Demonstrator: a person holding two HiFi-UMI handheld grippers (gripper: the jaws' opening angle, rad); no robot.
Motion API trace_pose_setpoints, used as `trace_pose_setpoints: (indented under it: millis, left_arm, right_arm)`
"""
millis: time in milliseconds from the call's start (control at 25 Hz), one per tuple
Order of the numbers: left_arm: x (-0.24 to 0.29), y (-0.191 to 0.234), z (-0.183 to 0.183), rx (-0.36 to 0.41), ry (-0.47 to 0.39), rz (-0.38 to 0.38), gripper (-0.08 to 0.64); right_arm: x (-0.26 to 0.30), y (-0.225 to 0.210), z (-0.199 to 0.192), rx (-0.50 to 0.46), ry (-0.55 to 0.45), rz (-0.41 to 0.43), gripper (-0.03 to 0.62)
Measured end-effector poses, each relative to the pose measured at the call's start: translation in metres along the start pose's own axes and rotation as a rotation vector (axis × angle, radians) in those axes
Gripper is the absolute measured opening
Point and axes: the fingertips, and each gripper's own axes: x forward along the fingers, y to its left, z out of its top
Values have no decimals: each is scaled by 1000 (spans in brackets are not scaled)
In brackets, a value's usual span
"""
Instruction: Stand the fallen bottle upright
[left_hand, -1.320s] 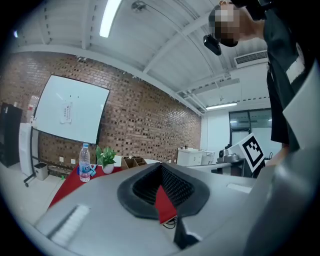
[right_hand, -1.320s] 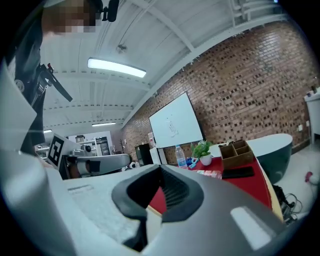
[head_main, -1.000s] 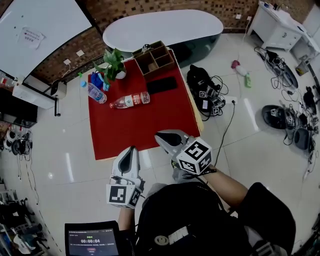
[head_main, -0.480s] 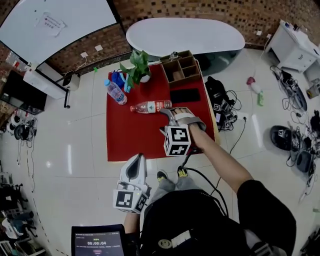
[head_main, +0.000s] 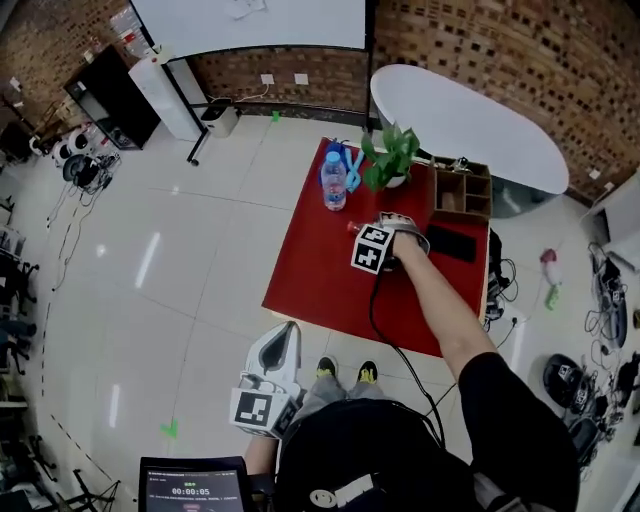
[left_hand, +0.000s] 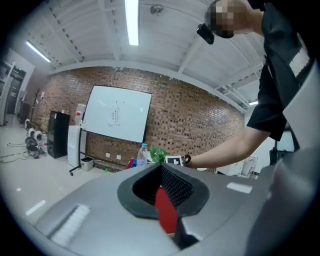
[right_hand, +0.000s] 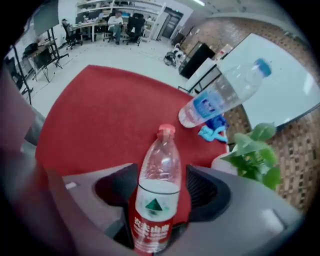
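The red-covered counter (head_main: 320, 290) fills the middle of the head view. A potted plant (head_main: 388, 160) stands on its far edge and a wooden organiser (head_main: 462, 192) sits at the far right corner. A second bottle with a blue label (head_main: 333, 182) stands upright near the far left corner, well apart from the work. The right tool (right_hand: 159, 172) is down over the far half of the counter with its jaws spread wide. The fallen bottle (right_hand: 152, 215) lies on its side between them, and there is a gap between each pad and its clear wall. Its red-labelled base is deep in the jaws and its red cap (right_hand: 165, 131) points away along the cloth. The left tool (head_main: 288, 328) hangs off the near edge of the counter, its jaws pressed together on nothing and taking no part. By the look of it the task has barely begun. The bottle is straddled but not yet pinched, and the closing, the tipping onto its base and the release are all left to do. In the head view the right tool and its marker cube cover nearly all of the fallen bottle. In the right gripper view the bottle's base is cut off at the bottom edge. A red sliver low between the left tool's jaws is hard to identify.
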Motion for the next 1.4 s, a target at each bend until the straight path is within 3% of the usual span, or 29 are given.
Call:
trace_pose_setpoints:
  millis: [160, 280, 360, 600, 760, 1000, 1240, 1400]
  left_arm:
    - [-19, 29, 9, -19, -21, 68, 5]
    - [-27, 41, 10, -28, -29, 75, 5]
    - [-25, 42, 12, -24, -34, 53, 5]
    - [7, 23, 17, 9, -45, -57, 5]
    - [26, 0, 19, 27, -26, -129, 5]
    - [39, -20, 22, 51, 10, -178, 5]
    - [39, -28, 16, 58, 45, -179, 6]
    - [41, -26, 20, 61, 11, -176, 5]
  right_arm:
    - [19, -3, -2, 6, 69, -8, 298]
    - [4, 0, 6, 46, 24, 11, 298]
    - [-21, -7, 14, 163, -81, -11, 298]
    - [-116, -32, 7, 656, -485, -39, 298]
    - [-143, -17, -15, 840, -690, -58, 296]
    - [-140, 8, -14, 786, -736, -160, 295]
    - [-136, 9, -15, 778, -684, -141, 295]
    - [-137, 7, -16, 799, -700, -128, 296]
